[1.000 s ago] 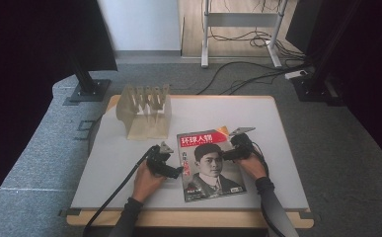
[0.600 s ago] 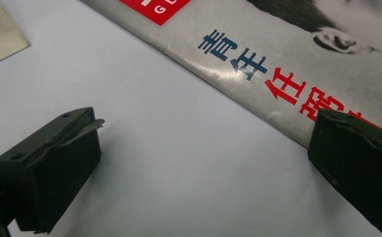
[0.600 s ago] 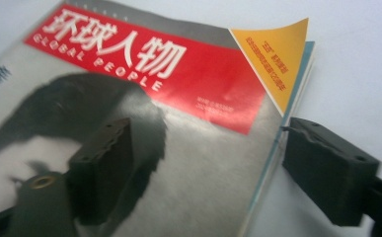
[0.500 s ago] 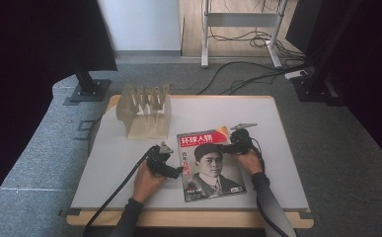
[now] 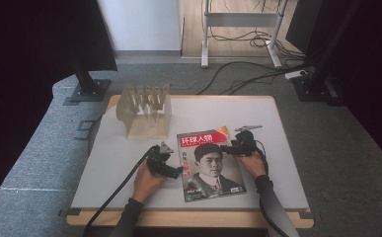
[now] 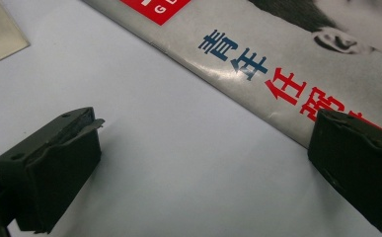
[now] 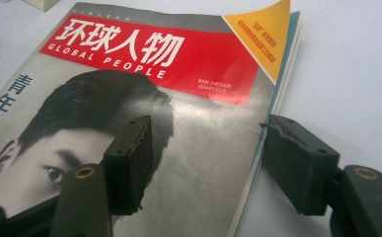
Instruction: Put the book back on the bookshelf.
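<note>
Glossy red-titled magazine w/ portrait cover (image 5: 210, 165) lies flat on white counter (image 5: 277, 128), near-centre. Left gripper (image 6: 203, 163) fingers wide open, empty, straddling spine edge; right gripper (image 7: 206, 163) wide open, empty, across right page edge. Prob thin, floppy, slick: pinch an edge, support both sides

Magazine (image 5: 210, 165) flat on table (image 5: 287, 148) — rack (image 5: 145, 111) behind, to left.

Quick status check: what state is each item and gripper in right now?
Glossy red-banner magazine: closed, flat on table, cover up.
Pale wooden slotted rack: upright, slots empty.
Left gripper: open, at the magazine's spine edge.
Right gripper: open, straddling the magazine's open edge.
</note>
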A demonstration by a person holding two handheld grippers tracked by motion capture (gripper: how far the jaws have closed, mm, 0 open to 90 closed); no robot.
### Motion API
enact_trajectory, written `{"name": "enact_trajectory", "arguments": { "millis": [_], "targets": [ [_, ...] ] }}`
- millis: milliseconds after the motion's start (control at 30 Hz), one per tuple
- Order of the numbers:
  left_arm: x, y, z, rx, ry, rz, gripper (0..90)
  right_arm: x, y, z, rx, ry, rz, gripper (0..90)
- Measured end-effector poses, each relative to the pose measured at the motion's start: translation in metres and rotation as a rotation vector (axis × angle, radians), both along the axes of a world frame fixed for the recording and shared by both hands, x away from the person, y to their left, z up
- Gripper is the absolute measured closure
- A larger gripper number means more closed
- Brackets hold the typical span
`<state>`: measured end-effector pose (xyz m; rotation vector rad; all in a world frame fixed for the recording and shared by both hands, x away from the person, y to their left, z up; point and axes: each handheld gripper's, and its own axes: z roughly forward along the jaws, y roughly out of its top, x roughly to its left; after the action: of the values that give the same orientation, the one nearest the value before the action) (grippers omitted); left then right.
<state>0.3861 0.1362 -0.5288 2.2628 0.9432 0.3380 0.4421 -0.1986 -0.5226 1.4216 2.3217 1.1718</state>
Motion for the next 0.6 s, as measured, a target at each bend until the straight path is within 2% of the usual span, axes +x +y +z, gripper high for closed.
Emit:
{"name": "enact_trajectory", "arguments": {
  "millis": [233,300,400,433,467,500,600],
  "targets": [
    [0.0,0.0,0.0,0.001,0.0,0.0,0.0,-0.007,-0.004,0.006,0.02,-0.003,0.014,42.2],
    [0.0,0.0,0.0,0.001,0.0,0.0,0.0,-0.012,-0.004,0.011,0.052,0.001,0.044,47.2],
    [0.0,0.0,0.0,0.001,0.001,0.0,0.0,-0.013,0.0,0.014,0.031,-0.002,0.059,47.8],
    [0.0,0.0,0.0,0.002,0.001,-0.001,0.0,-0.013,0.004,0.014,-0.017,-0.008,0.06,47.0],
    [0.0,0.0,0.0,0.001,0.001,0.0,0.0,-0.013,0.004,0.014,-0.017,-0.008,0.06,47.0],
    [0.0,0.0,0.0,0.002,0.001,0.0,0.0,-0.012,0.005,0.014,-0.045,-0.006,0.062,46.3],
    [0.0,0.0,0.0,0.002,0.0,0.0,0.0,-0.004,0.005,0.009,-0.063,-0.004,0.059,45.6]
  ]
}}
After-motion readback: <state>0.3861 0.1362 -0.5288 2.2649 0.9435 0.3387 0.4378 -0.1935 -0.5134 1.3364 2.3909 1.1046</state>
